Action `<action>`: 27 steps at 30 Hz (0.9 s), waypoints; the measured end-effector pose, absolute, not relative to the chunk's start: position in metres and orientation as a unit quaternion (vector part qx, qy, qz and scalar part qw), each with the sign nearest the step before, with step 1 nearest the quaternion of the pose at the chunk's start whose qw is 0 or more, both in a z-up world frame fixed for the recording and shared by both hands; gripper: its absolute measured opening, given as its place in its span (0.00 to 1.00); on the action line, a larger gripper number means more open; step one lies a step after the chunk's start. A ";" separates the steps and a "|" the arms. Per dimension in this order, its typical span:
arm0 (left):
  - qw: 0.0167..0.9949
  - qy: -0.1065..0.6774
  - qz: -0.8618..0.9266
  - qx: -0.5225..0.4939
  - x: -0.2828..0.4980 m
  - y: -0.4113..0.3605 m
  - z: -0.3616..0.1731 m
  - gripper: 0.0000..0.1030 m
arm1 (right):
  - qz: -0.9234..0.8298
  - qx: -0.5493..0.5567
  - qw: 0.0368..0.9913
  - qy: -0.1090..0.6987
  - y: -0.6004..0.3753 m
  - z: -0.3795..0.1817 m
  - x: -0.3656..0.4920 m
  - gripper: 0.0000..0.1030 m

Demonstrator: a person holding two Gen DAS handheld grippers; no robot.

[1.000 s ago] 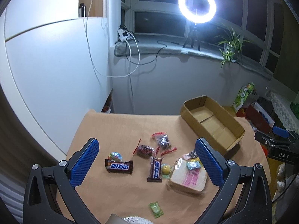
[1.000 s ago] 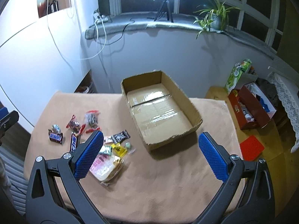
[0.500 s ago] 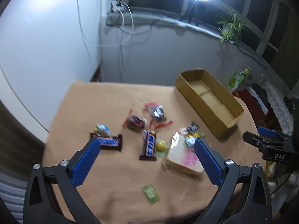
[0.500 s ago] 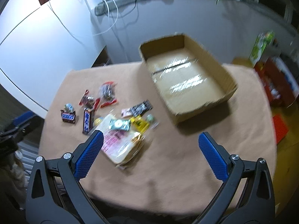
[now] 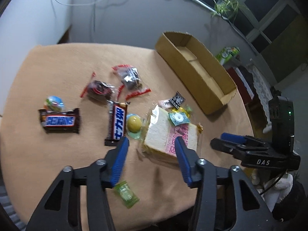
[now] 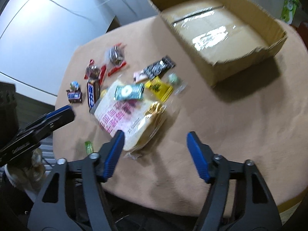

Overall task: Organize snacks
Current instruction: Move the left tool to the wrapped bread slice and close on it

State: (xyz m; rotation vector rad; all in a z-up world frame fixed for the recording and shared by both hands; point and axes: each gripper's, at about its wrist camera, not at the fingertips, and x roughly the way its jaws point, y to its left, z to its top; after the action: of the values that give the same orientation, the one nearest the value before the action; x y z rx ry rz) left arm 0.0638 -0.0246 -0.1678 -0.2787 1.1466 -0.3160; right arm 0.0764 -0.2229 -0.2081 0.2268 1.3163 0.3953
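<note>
left wrist view sits much lower over the table (image 5: 48,69) than a second ago: ring light and window are gone from frame, the snacks loom larger. left gripper (image 5: 151,143), wide before, is closing with nothing between its pads, hanging above the near edge of the bagged sandwich (image 5: 169,134). right gripper (image 6: 154,136) is also narrowing on empty air, above bare cloth just right of that sandwich. snickers bars (image 5: 60,120) lie left of it, small sweets around it, a green candy (image 5: 126,193) near the front edge. cardboard box (image 6: 221,30) stands empty at the far right, open cloth before it
</note>
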 end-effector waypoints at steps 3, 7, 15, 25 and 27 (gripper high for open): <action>0.809 0.551 -0.158 -0.130 0.071 -0.027 -0.180 0.34 | 0.192 0.109 0.756 0.616 -0.217 -0.218 0.077 0.59; 0.800 0.562 -0.170 -0.126 0.077 -0.031 -0.193 0.32 | 0.205 0.126 0.745 0.622 -0.211 -0.226 0.081 0.54; 0.779 0.580 -0.191 -0.141 0.083 -0.031 -0.213 0.32 | 0.229 0.136 0.727 0.633 -0.197 -0.235 0.084 0.54; 0.778 0.581 -0.202 -0.130 0.081 -0.039 -0.211 0.31 | 0.223 0.130 0.733 0.629 -0.197 -0.227 0.087 0.50; 0.779 0.580 -0.206 -0.121 0.079 -0.043 -0.210 0.31 | 0.219 0.126 0.737 0.627 -0.196 -0.224 0.088 0.49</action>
State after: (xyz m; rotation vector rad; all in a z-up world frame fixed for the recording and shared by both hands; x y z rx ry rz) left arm 0.0786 -0.0429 -0.2097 -0.2626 1.2548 -0.4445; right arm 0.0882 -0.1959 -0.2244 0.2762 1.3765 0.4814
